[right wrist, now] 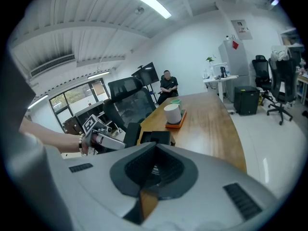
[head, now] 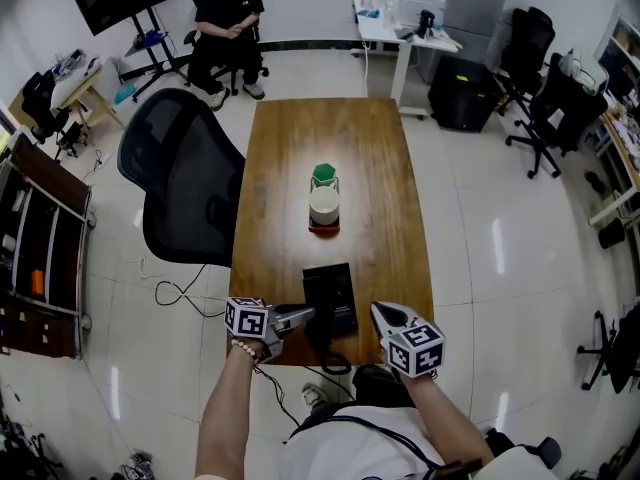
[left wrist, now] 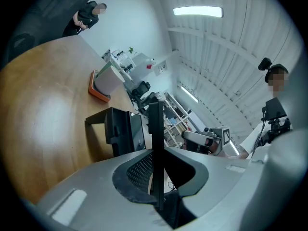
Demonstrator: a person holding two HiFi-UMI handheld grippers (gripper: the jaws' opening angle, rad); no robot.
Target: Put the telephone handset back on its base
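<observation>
The black telephone base [head: 331, 298] sits near the front edge of the wooden table [head: 380, 168]. My left gripper [head: 305, 315] is shut on the black handset [head: 320, 336], holding it at the base's near left corner, with the coiled cord [head: 338, 364] hanging off the table edge. In the left gripper view the handset [left wrist: 155, 129] stands edge-on between the jaws, with the base [left wrist: 120, 129] just beyond. My right gripper [head: 381, 312] hovers to the right of the base, jaws together and empty. In the right gripper view the jaws [right wrist: 155, 146] meet, and the base [right wrist: 157, 137] lies ahead.
A white cup [head: 324, 204] with a green-lidded jar [head: 323, 174] behind it stands on an orange coaster at mid-table. A black office chair [head: 185, 183] is at the table's left side. A person sits on a chair [head: 226, 23] beyond the far end.
</observation>
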